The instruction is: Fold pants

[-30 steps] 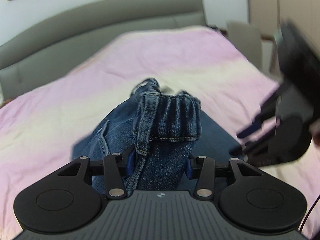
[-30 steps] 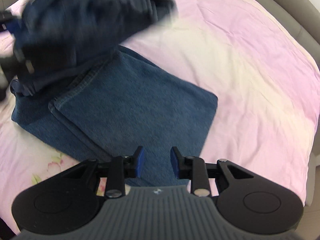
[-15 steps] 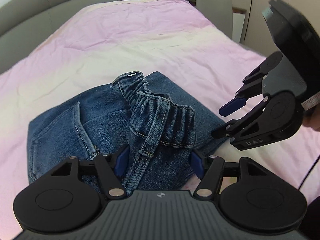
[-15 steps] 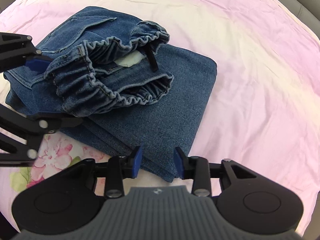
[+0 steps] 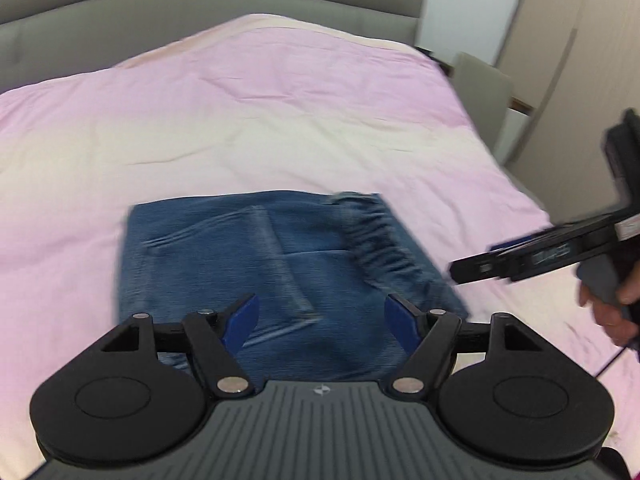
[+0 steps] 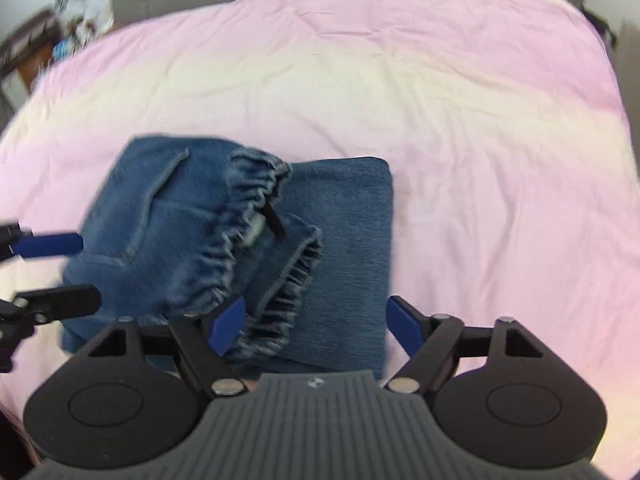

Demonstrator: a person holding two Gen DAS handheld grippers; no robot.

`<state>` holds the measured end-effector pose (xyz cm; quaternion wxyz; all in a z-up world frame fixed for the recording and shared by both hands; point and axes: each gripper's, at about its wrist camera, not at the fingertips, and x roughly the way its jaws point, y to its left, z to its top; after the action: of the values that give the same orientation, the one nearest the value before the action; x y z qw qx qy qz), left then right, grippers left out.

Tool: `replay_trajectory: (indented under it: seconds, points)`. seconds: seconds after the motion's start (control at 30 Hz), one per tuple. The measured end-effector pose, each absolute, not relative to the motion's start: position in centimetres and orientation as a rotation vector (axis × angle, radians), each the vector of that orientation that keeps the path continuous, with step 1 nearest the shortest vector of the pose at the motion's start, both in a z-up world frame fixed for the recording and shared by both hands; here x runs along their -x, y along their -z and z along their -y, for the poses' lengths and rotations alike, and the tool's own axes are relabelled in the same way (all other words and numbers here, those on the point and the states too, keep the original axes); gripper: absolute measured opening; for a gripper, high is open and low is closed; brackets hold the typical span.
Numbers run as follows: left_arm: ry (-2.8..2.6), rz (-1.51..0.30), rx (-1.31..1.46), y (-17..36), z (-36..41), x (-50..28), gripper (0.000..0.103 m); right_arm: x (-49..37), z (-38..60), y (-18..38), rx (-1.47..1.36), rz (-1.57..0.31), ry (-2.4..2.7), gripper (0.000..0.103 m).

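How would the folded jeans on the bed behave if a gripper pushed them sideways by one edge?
The jeans would probably buckle rather than slide whole: the denim is soft, and the bedspread wrinkles. The gathered waistband lies loose on top, so that layer would likely flop open.

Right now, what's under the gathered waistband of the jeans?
The waistband lies on the jeans' own folded denim layers, which rest on the pink bedspread; anything between layers is hidden.
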<state>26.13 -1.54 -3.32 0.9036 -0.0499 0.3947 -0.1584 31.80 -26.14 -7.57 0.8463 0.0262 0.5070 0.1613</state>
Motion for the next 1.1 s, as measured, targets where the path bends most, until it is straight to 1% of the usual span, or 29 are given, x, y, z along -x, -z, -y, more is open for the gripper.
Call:
replay_trajectory:
  seconds: [0.07, 0.13, 0.2, 0.43, 0.47, 0.6, 0.67, 0.7, 0.73, 0.77, 0.8, 0.83, 0.9, 0.93, 1.1]
  points:
    - [0.281, -0.82, 0.127, 3.5, -0.5, -26.3, 0.08, -32.2, 25.9, 7.8, -0.188, -1.08, -0.345, 0.083]
    - [0.232, -0.829, 0.155, 4.0, -2.4, -26.7, 0.08, -32.7, 25.1, 8.4, -0.285, -1.088, -0.346, 0.089]
    - [0.204, -0.845, 0.178, 4.4, -4.0, -26.8, 0.078, -33.2, 24.5, 9.1, -0.346, -1.102, -0.339, 0.089]
    - [0.159, -0.887, 0.253, 6.3, -7.7, -26.5, 0.076, -36.0, 24.4, 12.7, -0.442, -1.16, -0.273, 0.088]
    - [0.157, -0.891, 0.265, 6.7, -8.0, -26.6, 0.076, -36.5, 24.4, 13.2, -0.466, -1.171, -0.284, 0.088]
    - [0.155, -0.903, 0.299, 7.8, -9.1, -26.7, 0.075, -38.2, 23.7, 14.7, -0.509, -1.199, -0.294, 0.08]
    - [0.165, -0.905, 0.295, 7.9, -9.3, -26.6, 0.075, -38.7, 22.9, 15.1, -0.492, -1.205, -0.293, 0.078]
    - [0.171, -0.905, 0.292, 8.0, -9.3, -26.6, 0.075, -38.9, 22.3, 15.1, -0.456, -1.199, -0.299, 0.071]
    - [0.175, -0.905, 0.29, 8.0, -9.4, -26.6, 0.075, -39.1, 21.7, 15.0, -0.424, -1.19, -0.314, 0.05]
    - [0.177, -0.907, 0.289, 7.9, -9.4, -26.6, 0.075, -39.2, 21.1, 14.7, -0.402, -1.184, -0.343, 0.04]
    - [0.178, -0.908, 0.289, 8.0, -9.4, -26.6, 0.075, -39.3, 20.3, 14.2, -0.352, -1.178, -0.343, 0.038]
    - [0.178, -0.91, 0.287, 8.0, -9.5, -26.7, 0.075, -39.3, 19.6, 13.6, -0.304, -1.17, -0.354, 0.03]
    - [0.175, -0.91, 0.288, 8.0, -9.5, -26.8, 0.073, -39.2, 18.6, 11.9, -0.225, -1.135, -0.376, 0.018]
    - [0.173, -0.908, 0.29, 7.9, -9.5, -26.8, 0.073, -39.1, 18.2, 11.0, -0.206, -1.12, -0.39, 0.015]
    - [0.17, -0.87, 0.324, 7.0, -9.5, -26.2, 0.07, -38.9, 16.8, 3.9, -0.158, -0.971, -0.502, 0.01]
